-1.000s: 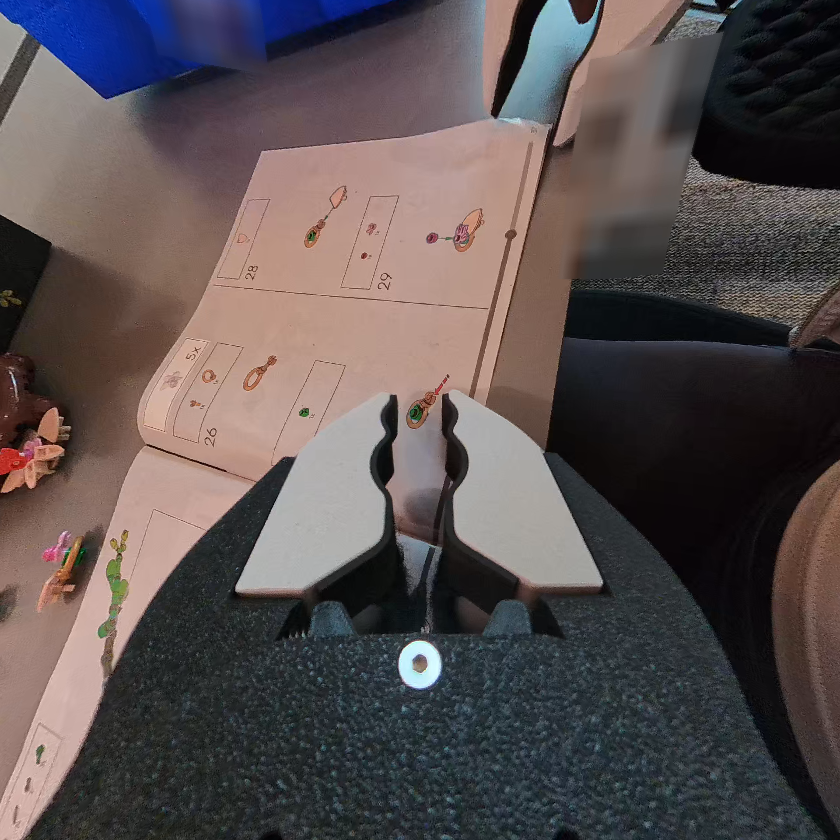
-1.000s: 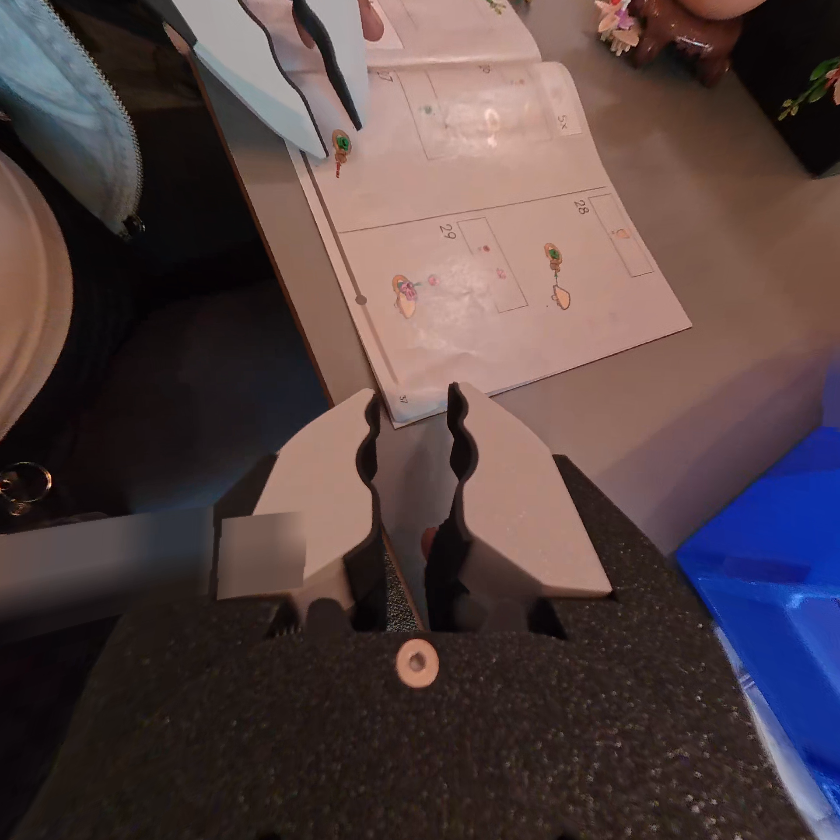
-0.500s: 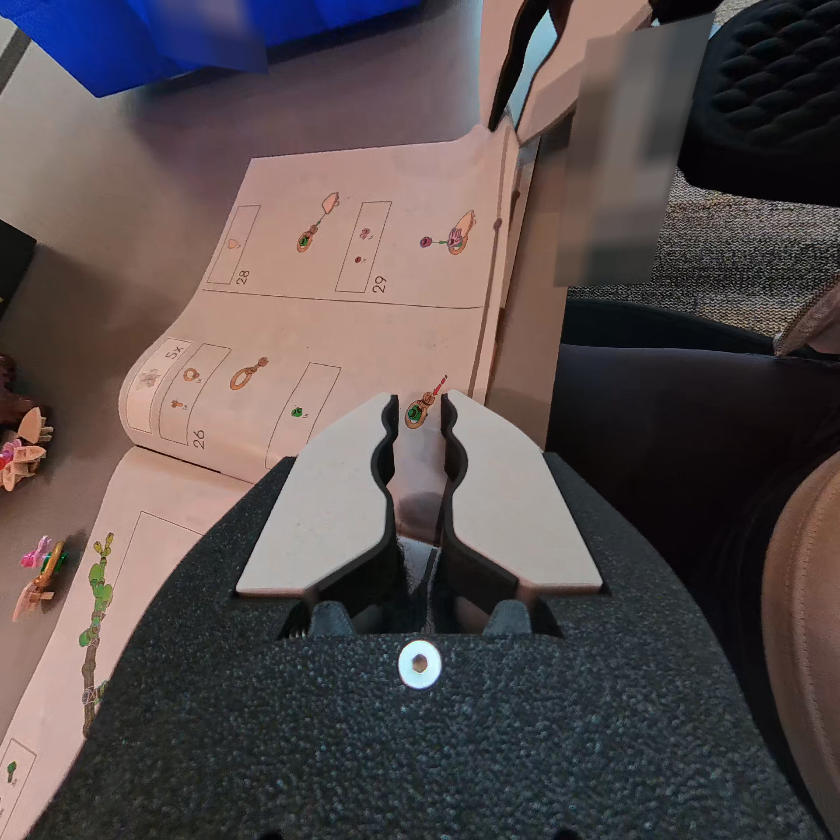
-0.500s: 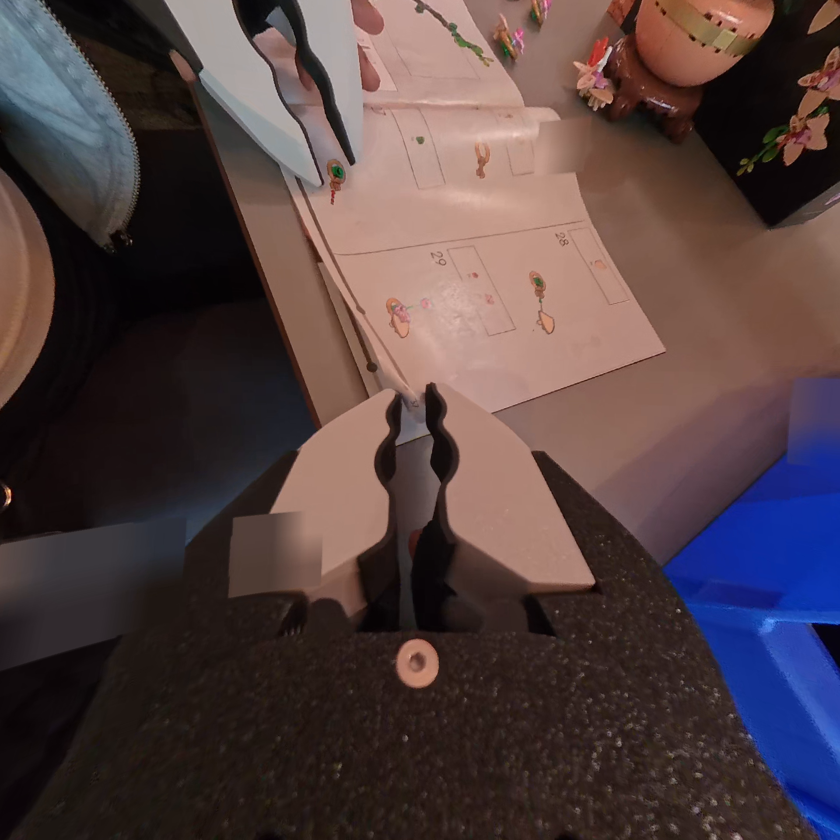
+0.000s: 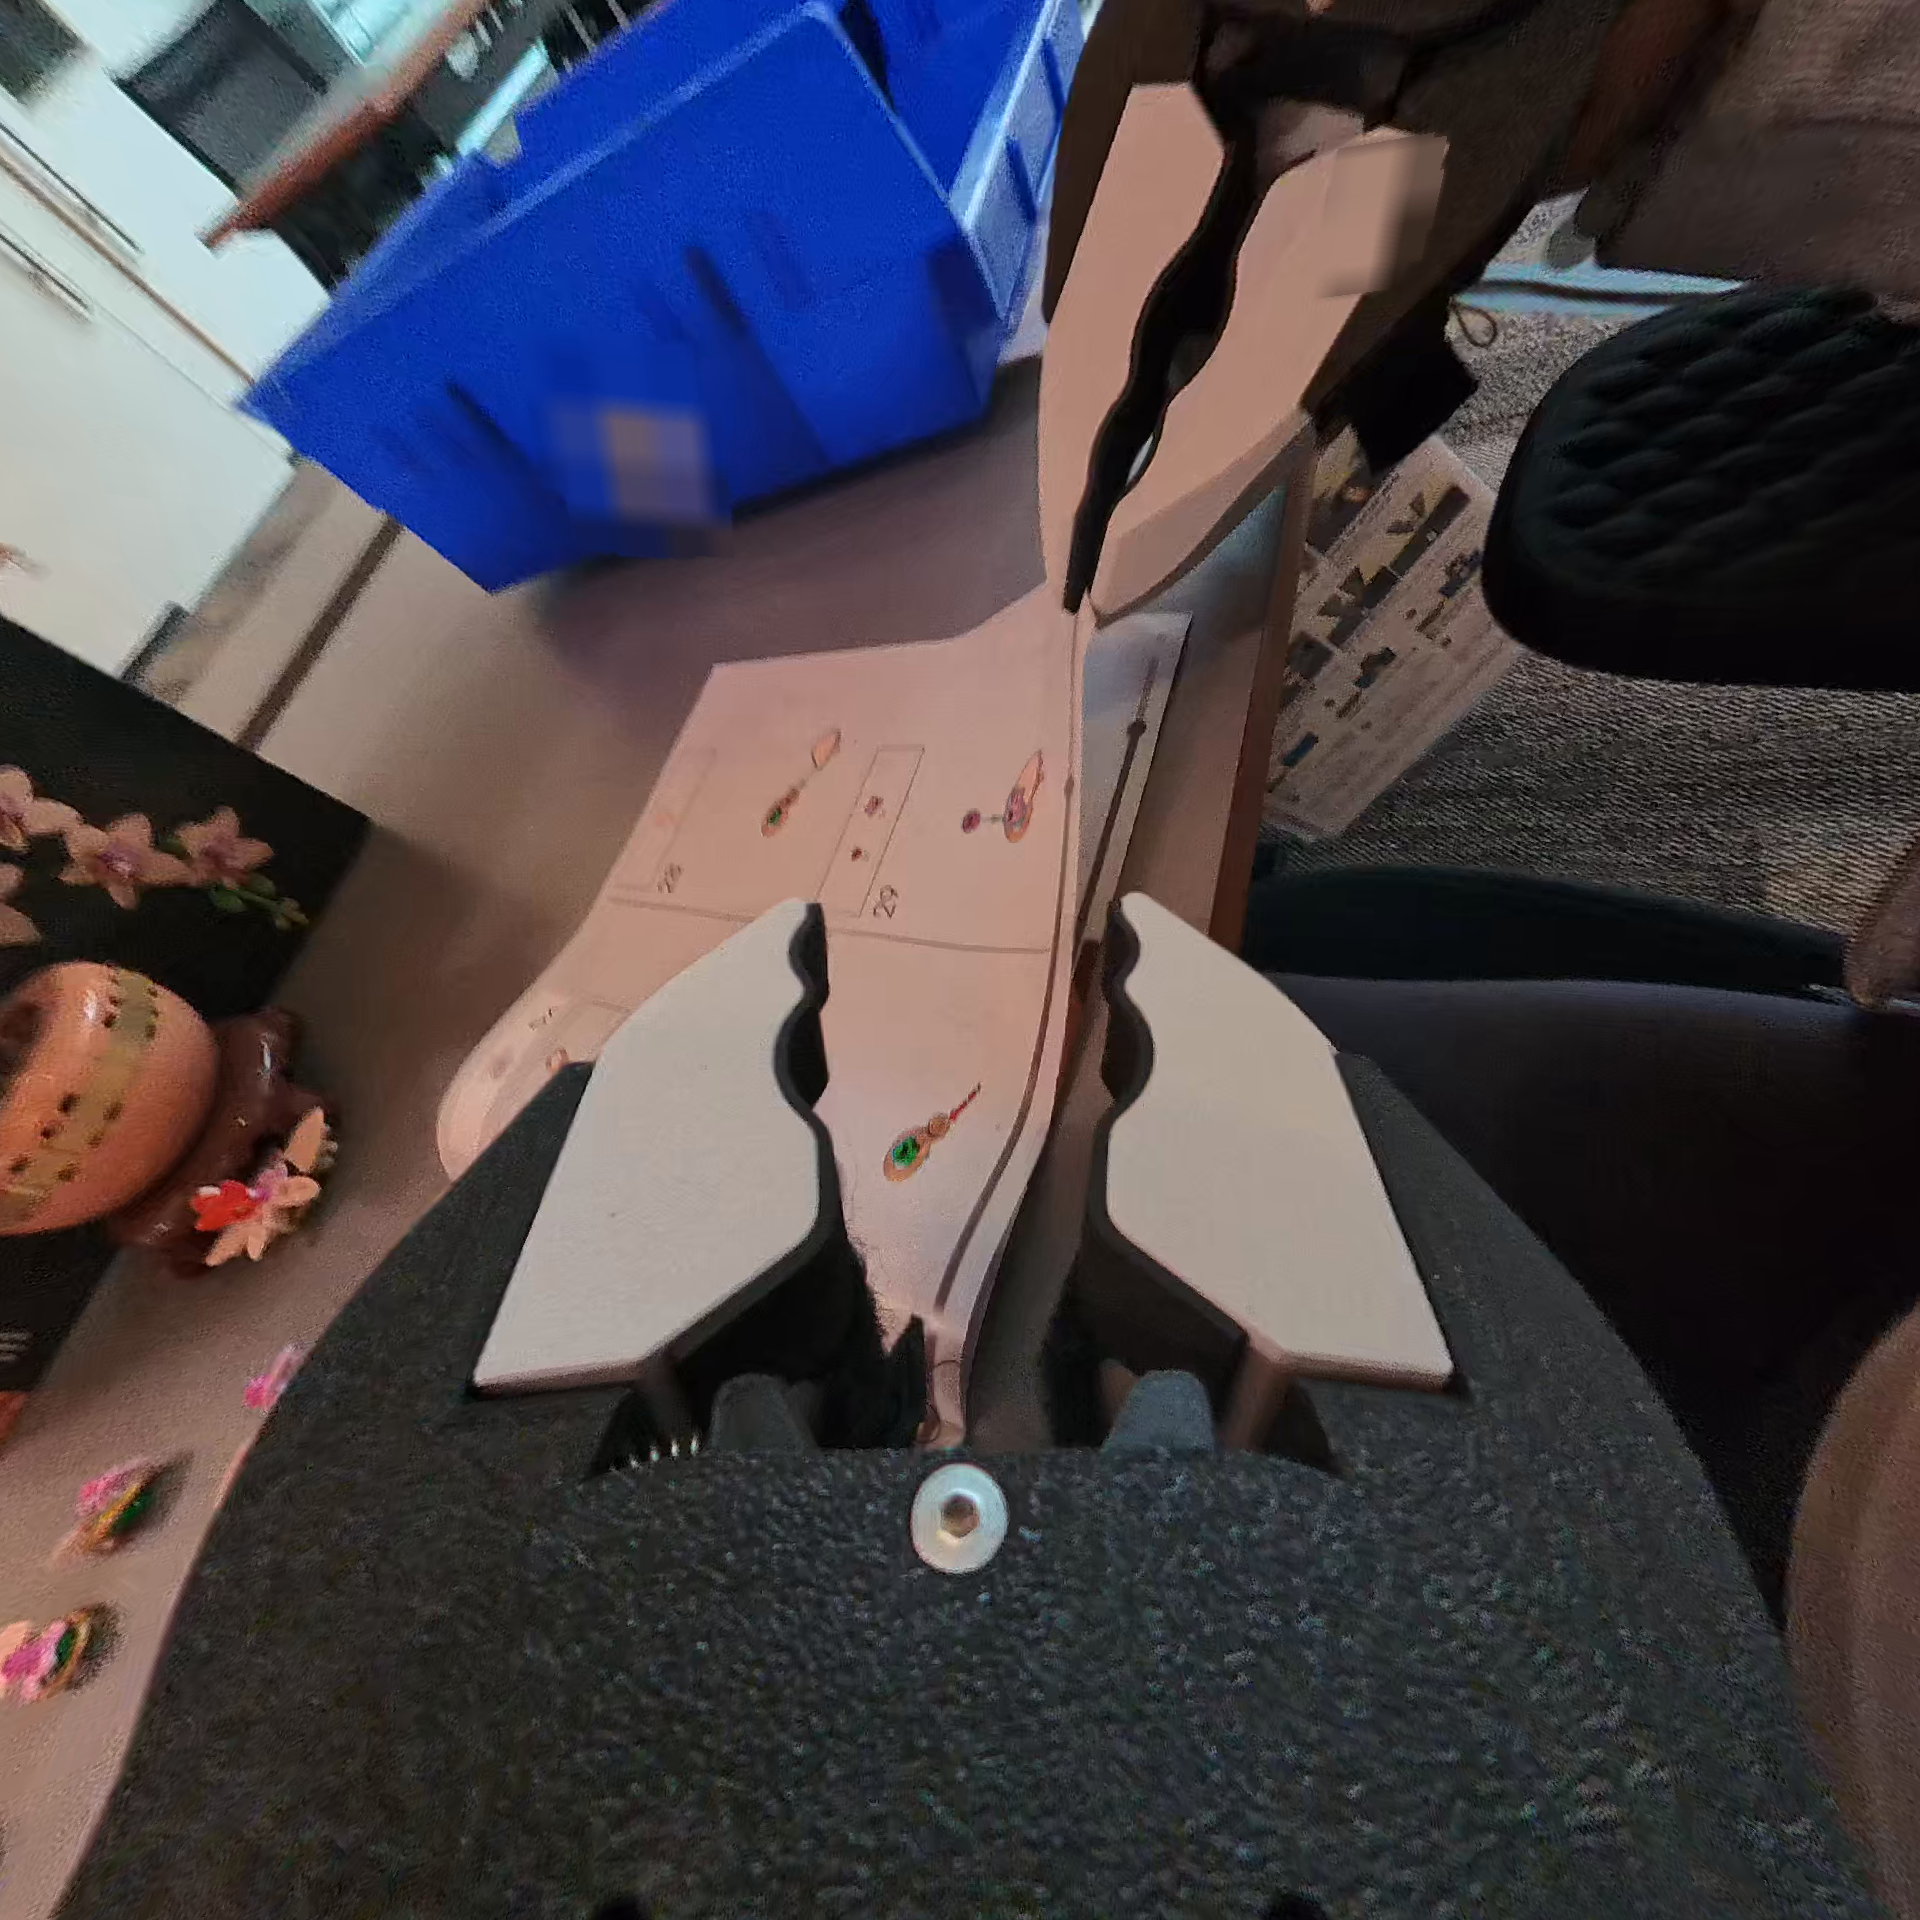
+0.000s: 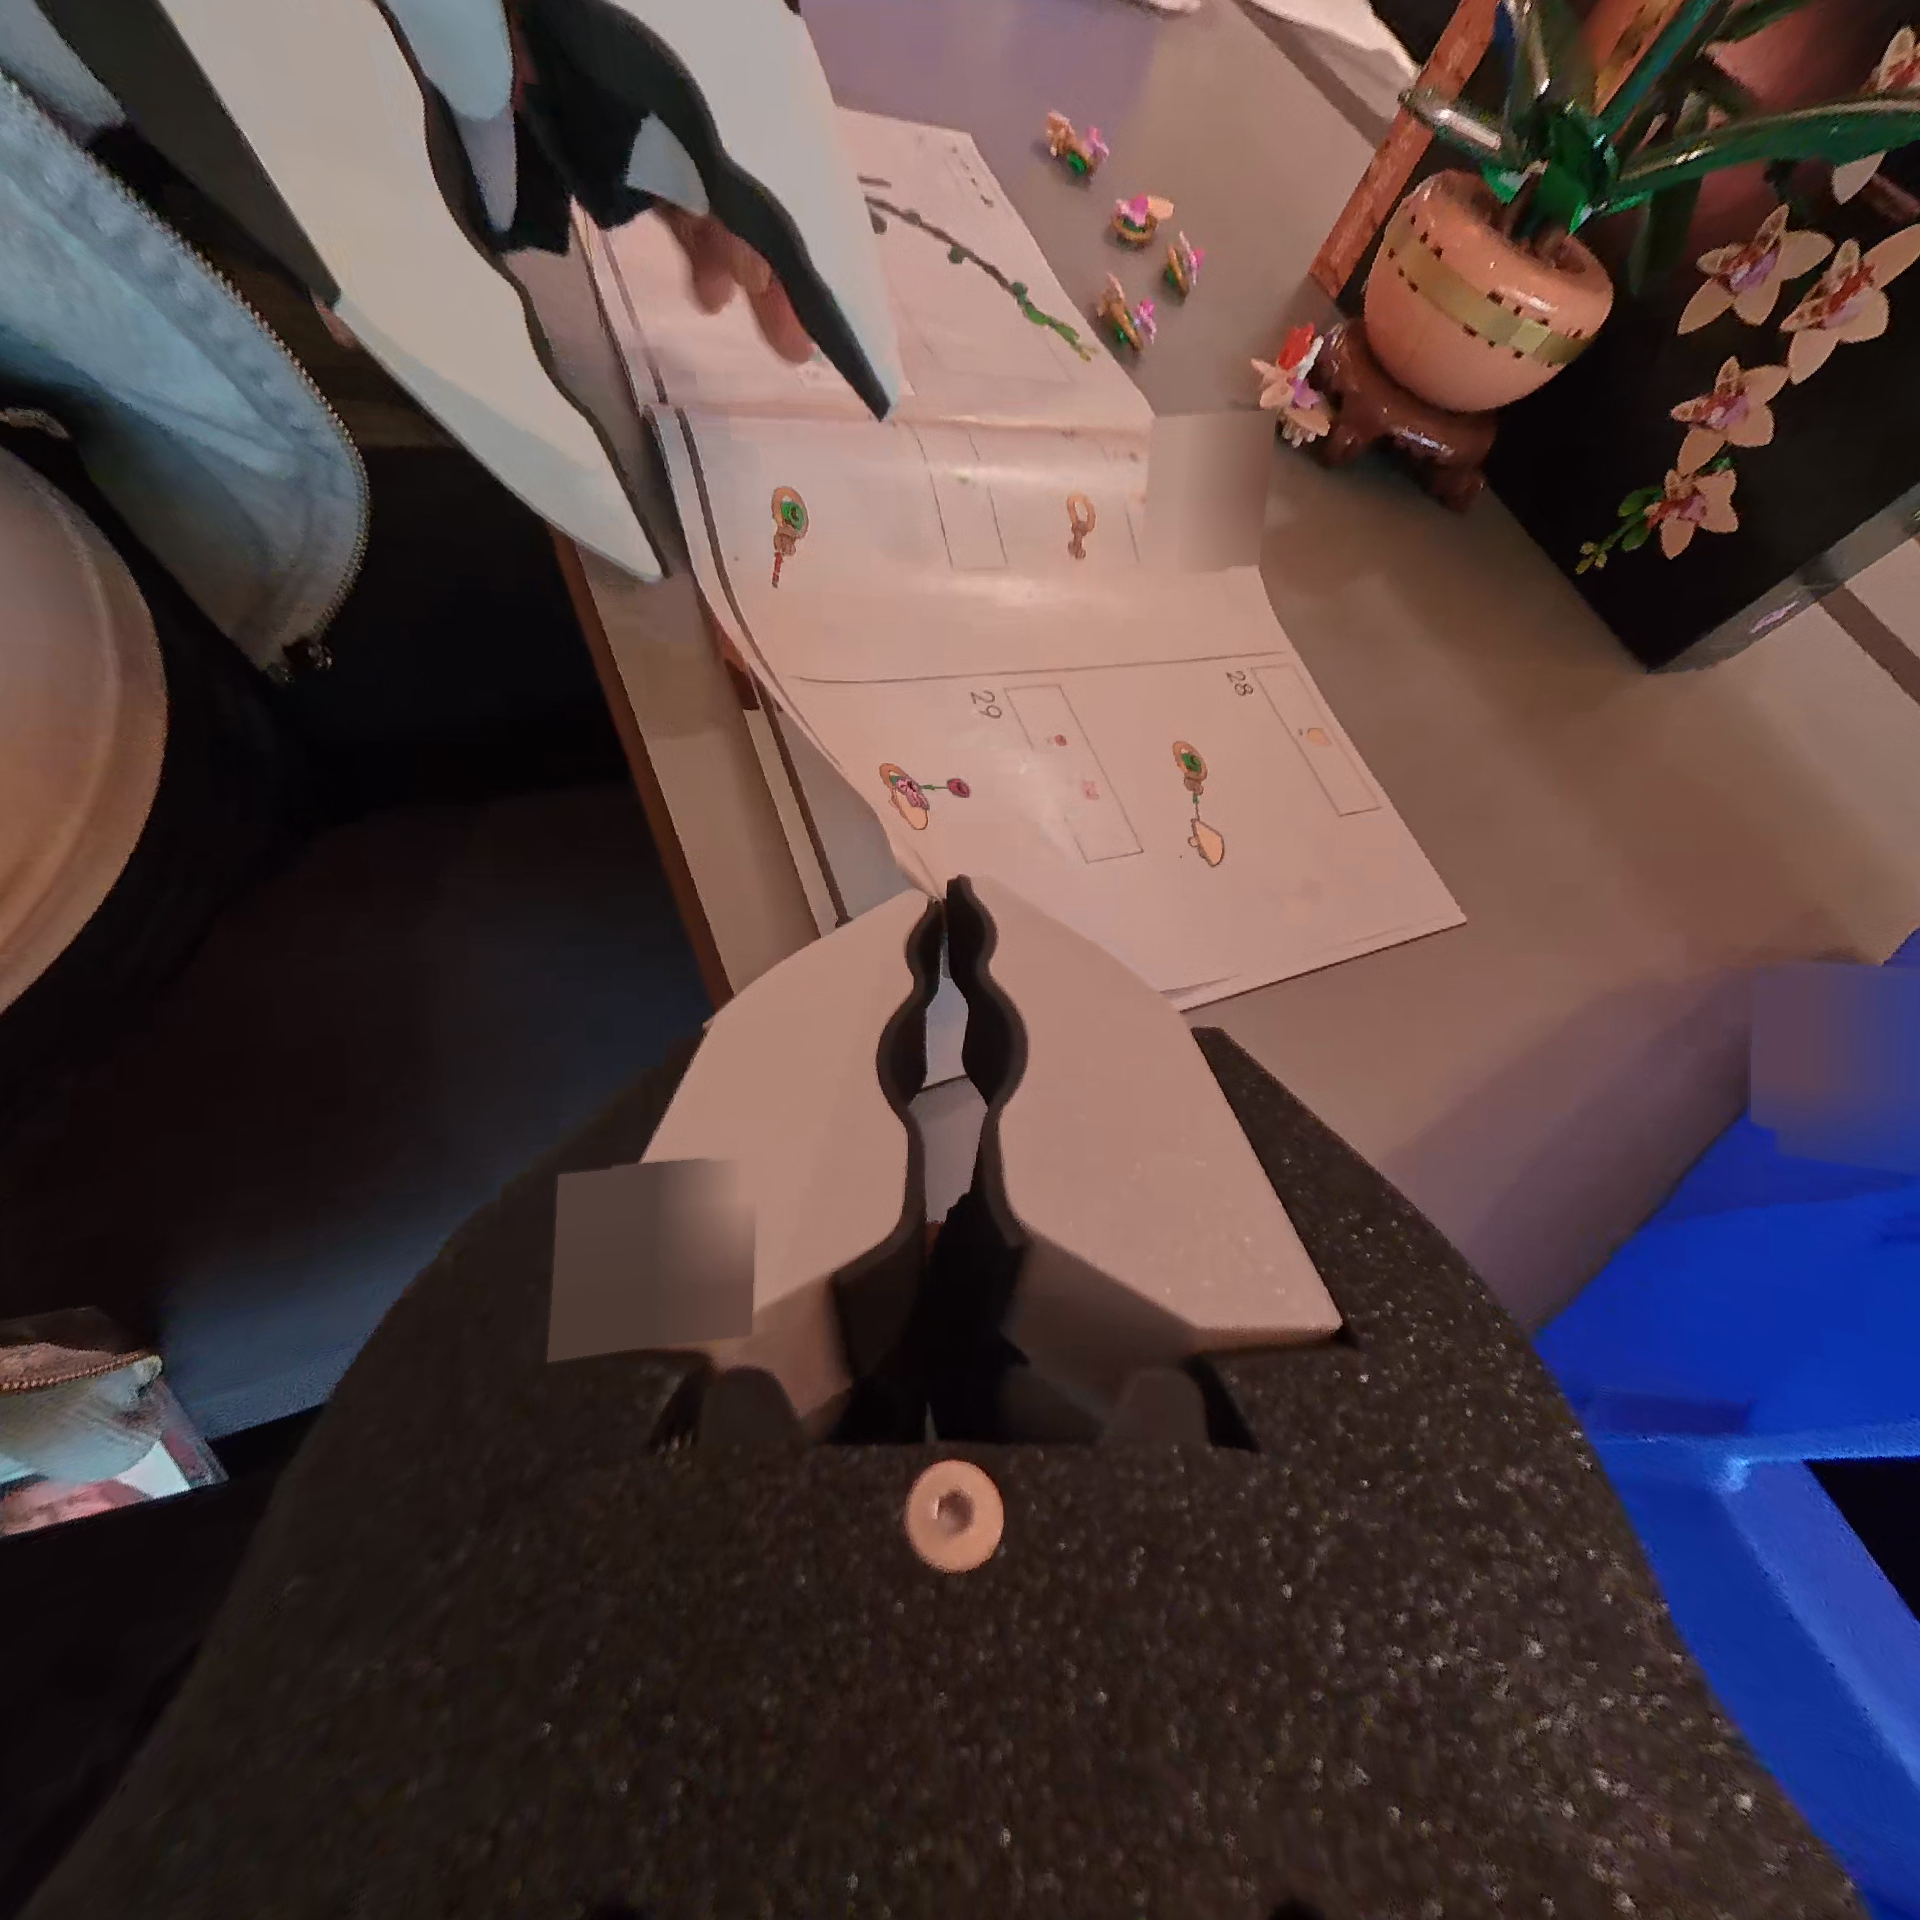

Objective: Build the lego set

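Note:
An open instruction booklet (image 5: 831,831) lies at the table's near edge and also shows in the right wrist view (image 6: 1143,790). My right gripper (image 6: 948,899) is shut on the near corner of the top page (image 6: 883,831) and holds that corner lifted off the pages below. In the left wrist view it hangs at the top (image 5: 1075,592) with the page curling up to its tips. My left gripper (image 5: 966,935) is open wide just above the booklet near its spine, with the page's edge between its fingers but not pinched. It shows open in the right wrist view (image 6: 764,488).
A blue crate (image 5: 665,312) stands beyond the booklet. A brick-built flower pot (image 6: 1475,301) and a black box with orchid pictures (image 6: 1766,416) stand to one side, with small flower pieces (image 6: 1132,260) near them. A person's lap and a black chair (image 5: 1714,468) lie past the table edge (image 6: 644,769). One gripper's finger ends stand about 9 centimeters off the other's.
My right gripper closed on the page corner and raised it. My left gripper's jaws went from nearly closed to wide open, and both views tilted up.

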Motion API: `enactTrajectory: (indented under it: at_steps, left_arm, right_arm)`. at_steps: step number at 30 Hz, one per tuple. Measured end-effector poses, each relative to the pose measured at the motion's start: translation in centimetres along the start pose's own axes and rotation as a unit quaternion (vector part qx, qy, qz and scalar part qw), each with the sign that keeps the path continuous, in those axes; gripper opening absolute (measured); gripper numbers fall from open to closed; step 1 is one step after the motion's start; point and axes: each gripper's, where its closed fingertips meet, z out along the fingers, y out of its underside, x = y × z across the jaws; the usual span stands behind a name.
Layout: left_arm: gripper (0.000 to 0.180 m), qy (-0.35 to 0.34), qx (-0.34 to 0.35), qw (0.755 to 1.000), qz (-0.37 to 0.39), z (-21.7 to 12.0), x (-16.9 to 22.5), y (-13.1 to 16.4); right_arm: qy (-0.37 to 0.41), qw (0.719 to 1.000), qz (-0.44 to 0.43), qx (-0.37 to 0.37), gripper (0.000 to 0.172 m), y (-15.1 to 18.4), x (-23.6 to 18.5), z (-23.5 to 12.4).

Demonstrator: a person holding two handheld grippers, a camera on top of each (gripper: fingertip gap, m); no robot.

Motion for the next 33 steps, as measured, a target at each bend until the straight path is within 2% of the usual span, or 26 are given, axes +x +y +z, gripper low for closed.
enactTrajectory:
  at_steps: [4, 8, 14, 17, 20, 24, 28, 30, 33]
  left_arm:
    - [0.047, 0.002, 0.017, 1.000, 0.001, 1.2, 1.1, -1.1]
    - [0.041, -0.015, -0.016, 0.999, 0.041, 2.6, 1.3, -0.7]
    - [0.004, -0.029, -0.049, 0.995, 0.077, 3.7, 1.2, -0.3]
    - [0.000, -0.060, -0.054, 0.993, 0.083, 3.0, 0.0, -0.2]
    - [0.000, -0.102, -0.043, 0.994, 0.023, 0.8, -2.6, 0.0]
    - [0.000, -0.132, 0.035, 0.980, -0.143, -4.0, -6.7, 0.6]
    - [0.000, -0.171, 0.033, 0.957, -0.233, -8.8, -9.4, 4.7]
    - [0.001, -0.156, 0.033, 0.949, -0.274, -10.2, -8.6, 6.6]
    - [0.011, -0.140, -0.029, 0.933, -0.329, -11.7, -6.7, 10.5]
  right_arm:
    - [0.003, 1.000, 0.004, 0.022, 0.000, -0.4, 0.1, -0.3]
    - [0.001, 0.999, 0.003, 0.047, 0.000, -1.1, -0.2, -0.5]
    - [-0.010, 0.997, 0.008, 0.072, 0.000, -1.9, -0.7, -0.6]
    - [-0.007, 0.995, 0.016, 0.100, 0.003, -2.7, -0.6, -0.6]
    - [0.017, 0.990, 0.057, 0.124, 0.015, -3.2, 0.3, -1.0]
    - [0.016, 0.989, 0.101, 0.103, 0.018, -2.3, 0.6, -0.5]
    - [0.021, 0.995, 0.091, 0.029, 0.013, -0.8, 0.0, 1.0]
    - [0.027, 0.995, 0.092, 0.005, 0.009, -0.3, 0.0, 1.3]
    - [0.029, 0.993, 0.116, -0.013, 0.009, 0.2, 0.2, 1.6]
